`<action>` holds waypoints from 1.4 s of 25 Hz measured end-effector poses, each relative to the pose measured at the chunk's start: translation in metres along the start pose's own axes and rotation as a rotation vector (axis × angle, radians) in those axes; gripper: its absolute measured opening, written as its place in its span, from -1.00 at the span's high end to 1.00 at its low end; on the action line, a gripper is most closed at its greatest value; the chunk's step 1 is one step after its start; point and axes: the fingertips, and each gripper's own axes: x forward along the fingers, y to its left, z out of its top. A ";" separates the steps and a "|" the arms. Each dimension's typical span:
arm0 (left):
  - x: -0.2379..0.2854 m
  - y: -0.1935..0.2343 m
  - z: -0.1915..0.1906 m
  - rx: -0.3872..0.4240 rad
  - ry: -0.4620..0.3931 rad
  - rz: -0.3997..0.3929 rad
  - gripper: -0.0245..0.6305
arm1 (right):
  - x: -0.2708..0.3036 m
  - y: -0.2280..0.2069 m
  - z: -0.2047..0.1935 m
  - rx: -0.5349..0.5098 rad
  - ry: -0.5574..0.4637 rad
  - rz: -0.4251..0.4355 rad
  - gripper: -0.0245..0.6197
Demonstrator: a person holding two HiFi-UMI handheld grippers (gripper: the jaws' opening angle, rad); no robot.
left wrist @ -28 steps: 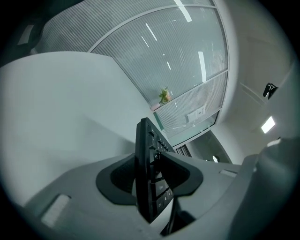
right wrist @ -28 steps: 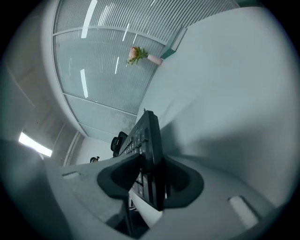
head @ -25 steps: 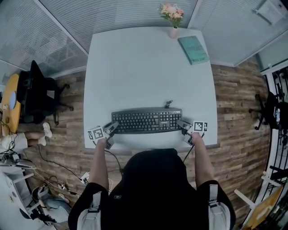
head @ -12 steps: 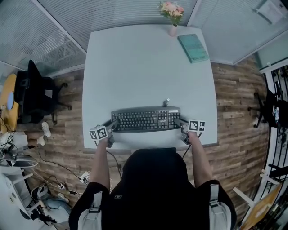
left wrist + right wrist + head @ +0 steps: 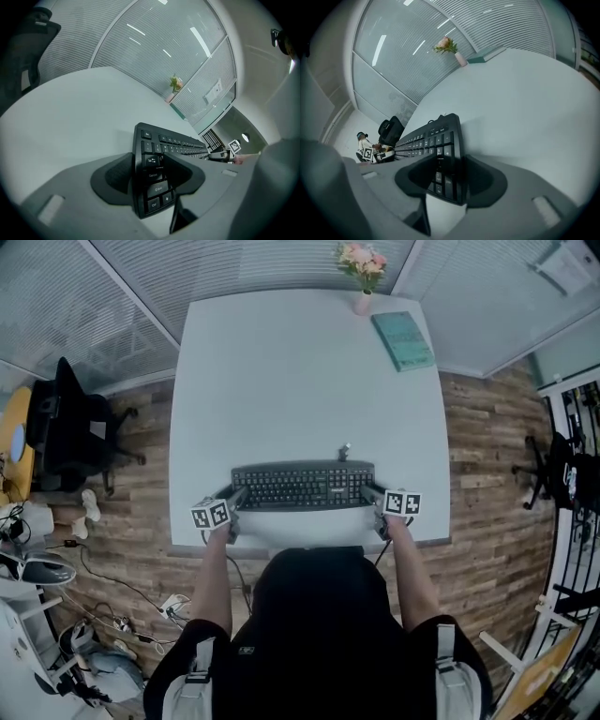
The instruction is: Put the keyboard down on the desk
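Left gripper (image 5: 148,165) jaws clamped on left end of black full-size plastic keyboard (image 5: 302,486), right gripper (image 5: 452,172) jaws clamped on its right end. Versus a second ago: in both gripper views keyboard no longer stands edge-on, key tops now show, so we reckon it's levelling out for set-down. It's over white square desk (image 5: 300,371), at edge farthest from pink flower vase (image 5: 361,304). Touching desktop yet? We can't tell.

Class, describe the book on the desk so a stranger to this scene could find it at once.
Start at the white desk, far right corner, next to the pink vase of flowers. The book lies flat there. It is the only teal thing on the desk; the keyboard at the near edge is black.
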 end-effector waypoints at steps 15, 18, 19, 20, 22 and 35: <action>-0.041 -0.013 0.001 0.198 -0.103 0.185 0.36 | -0.038 0.005 0.013 -0.171 -0.189 -0.109 0.31; -0.050 -0.033 -0.002 0.245 -0.128 0.173 0.51 | -0.053 0.012 0.006 -0.315 -0.198 -0.124 0.61; -0.052 -0.039 -0.003 0.266 -0.132 0.172 0.57 | -0.055 0.017 0.001 -0.359 -0.188 -0.120 0.73; -0.055 -0.045 -0.004 0.287 -0.136 0.170 0.60 | -0.056 0.022 -0.005 -0.396 -0.172 -0.107 0.90; -0.060 -0.056 -0.007 0.322 -0.140 0.153 0.73 | -0.053 0.034 -0.020 -0.457 -0.132 -0.072 0.92; -0.092 -0.115 -0.050 0.408 -0.120 -0.009 0.89 | -0.064 0.097 -0.077 -0.649 -0.136 -0.001 0.92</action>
